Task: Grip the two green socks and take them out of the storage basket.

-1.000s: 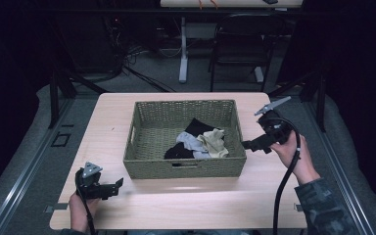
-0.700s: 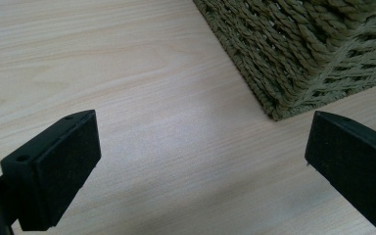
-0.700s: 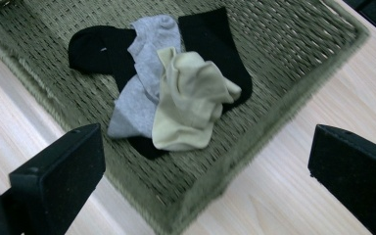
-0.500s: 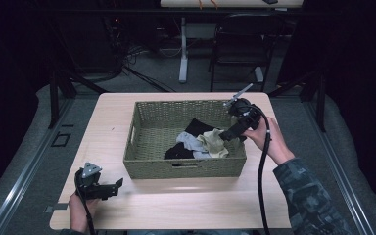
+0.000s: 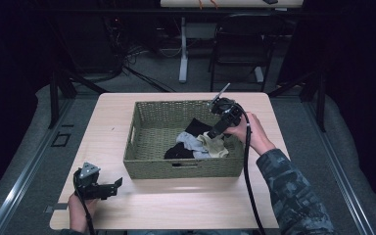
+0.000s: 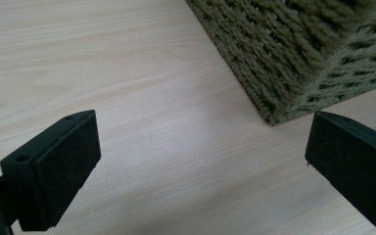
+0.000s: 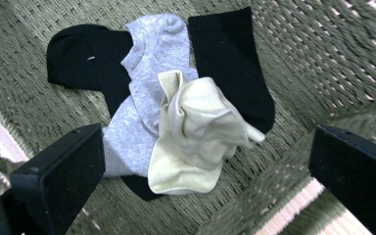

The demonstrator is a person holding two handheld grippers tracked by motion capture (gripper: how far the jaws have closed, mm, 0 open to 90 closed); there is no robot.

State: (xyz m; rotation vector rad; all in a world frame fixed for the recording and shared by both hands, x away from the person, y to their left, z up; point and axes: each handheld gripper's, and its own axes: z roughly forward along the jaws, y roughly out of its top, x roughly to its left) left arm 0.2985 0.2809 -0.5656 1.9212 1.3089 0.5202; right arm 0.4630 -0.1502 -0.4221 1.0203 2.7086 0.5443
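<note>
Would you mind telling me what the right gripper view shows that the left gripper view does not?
Right gripper view alone: a cream sock lying on a grey sock and black socks on the basket floor, between open jaws. Left gripper view alone: bare wooden table and the basket's outer corner. Shared: the woven basket.

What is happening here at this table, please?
A person works with two hand-held grippers at a wooden table. The right gripper, jaws open, reaches down into a woven basket toward a cream sock that lies on top of a grey sock and a black sock. It holds nothing yet. The left gripper, also open, rests near the table's front left corner, beside the basket.
</note>
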